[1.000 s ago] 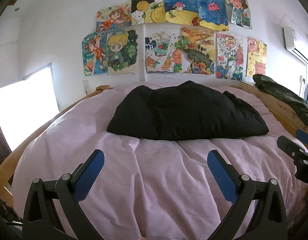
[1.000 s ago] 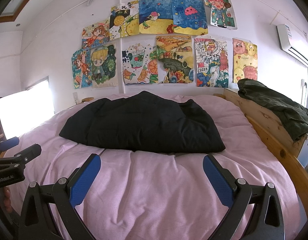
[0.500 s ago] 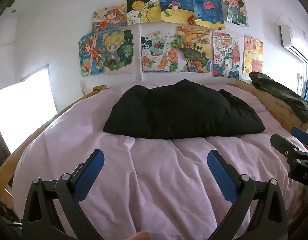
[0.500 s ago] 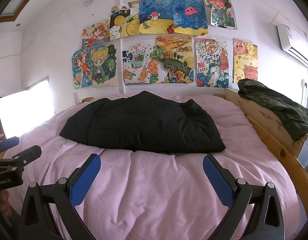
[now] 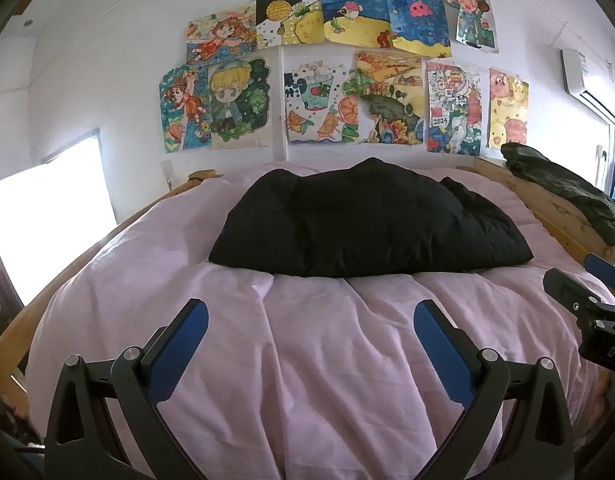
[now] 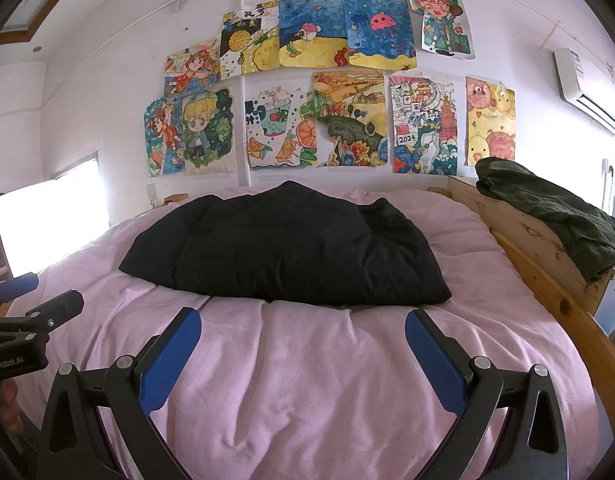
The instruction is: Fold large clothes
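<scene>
A black padded garment (image 5: 367,220) lies folded in a flat bundle in the middle of the pink bed (image 5: 307,360); it also shows in the right wrist view (image 6: 283,252). My left gripper (image 5: 310,312) is open and empty, held above the near part of the bed, well short of the garment. My right gripper (image 6: 302,320) is open and empty, side by side with the left and just short of the garment's near edge. Each gripper shows at the edge of the other's view: the right one (image 5: 583,292), the left one (image 6: 35,312).
A dark green garment (image 6: 555,212) hangs over the wooden bed frame (image 6: 539,264) on the right. Drawings (image 6: 307,92) cover the far wall. A bright window (image 5: 47,224) is at the left, an air conditioner (image 5: 587,80) at the upper right.
The left gripper has shifted a little, so the garment and wall slid slightly left in its view. The right gripper has hardly moved. Both stay open.
</scene>
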